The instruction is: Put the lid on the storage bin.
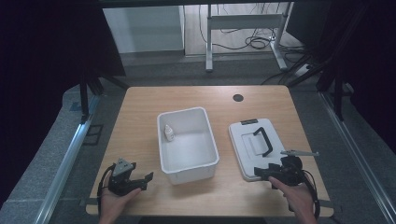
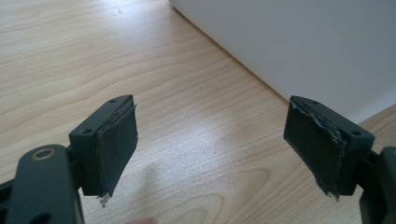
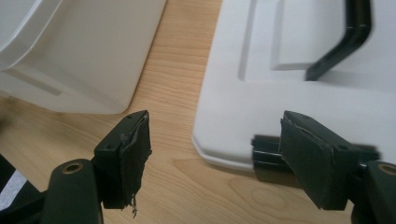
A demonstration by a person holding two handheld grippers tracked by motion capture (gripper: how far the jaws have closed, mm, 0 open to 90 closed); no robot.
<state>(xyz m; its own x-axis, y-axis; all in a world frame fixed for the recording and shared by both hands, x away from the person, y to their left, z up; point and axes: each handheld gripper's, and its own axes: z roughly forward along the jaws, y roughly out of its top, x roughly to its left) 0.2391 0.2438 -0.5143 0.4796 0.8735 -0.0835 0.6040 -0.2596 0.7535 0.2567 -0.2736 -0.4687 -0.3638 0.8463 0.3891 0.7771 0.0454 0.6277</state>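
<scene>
Here, two hand-held grippers rest at a wooden table's (image 1: 140, 107) near edge.
The right gripper (image 1: 264, 173) — spread wide — reaches the white lid's (image 1: 243, 140) near corner; the left gripper (image 1: 142, 182) gapes empty beside the white bin (image 1: 205, 163).

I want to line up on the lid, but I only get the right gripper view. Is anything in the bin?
Observer: Yes, a small white bottle stands in the bin, near its far left corner.
Operator: Where's the left gripper?
Observer: The left gripper sits near the table's front edge, left of the bin, jaws open and empty.
Operator: How does the lid's handle run?
Observer: The black handle runs front to back along the lid's middle; your right gripper is at the lid's near edge.
</scene>
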